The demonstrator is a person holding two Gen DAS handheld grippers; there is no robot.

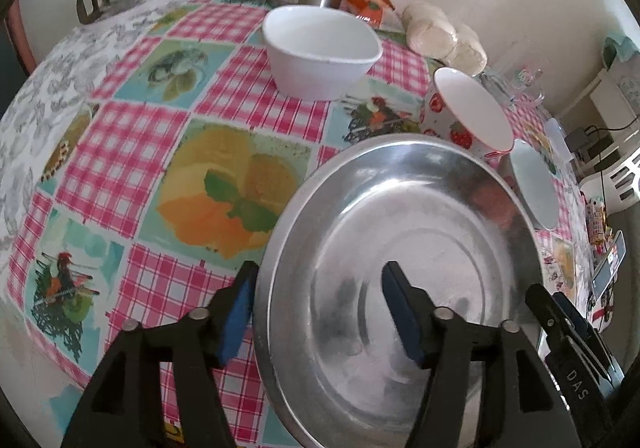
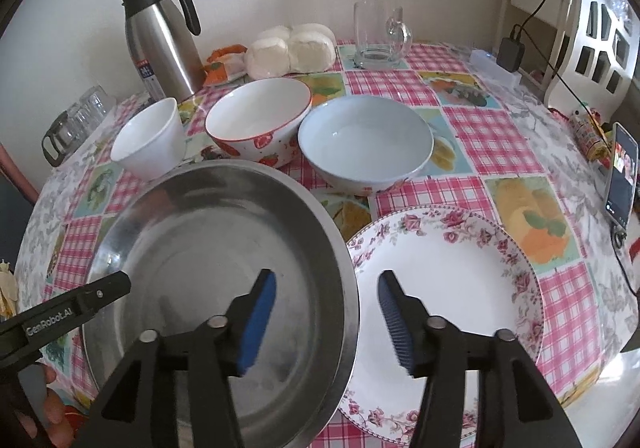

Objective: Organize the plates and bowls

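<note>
While both grippers straddle opposite rims of the steel plate (image 2: 216, 288), the scene reads as a two-handed pick-up in preparation: the left gripper (image 1: 316, 312) has one of its fingers (image 1: 236, 316) outside the plate's left rim and the other over the basin, and the right gripper (image 2: 326, 316) brackets the right rim likewise — both spread wide, clasping nothing yet. Judged from the task, the wide, shallow steel plate calls for a rim grip on each side, and it appears to sit partly over the floral plate (image 2: 448, 288) on the tabletop (image 2: 500, 132), perhaps as the start of a stack; whether the two touch cannot be told. Behind them stand three bowls in a row — a white bowl (image 2: 150, 140), a strawberry bowl (image 2: 260, 122) and a pale blue bowl (image 2: 366, 140) — upright and apart from the plates, seemingly awaiting nesting. Beyond stand a steel flask (image 2: 160, 40) and a glass mug (image 2: 380, 36). Hidden or cut off: the near edges of both plates behind the grippers, the flask's top in the left view, and the floral plate, absent from that view.
</note>
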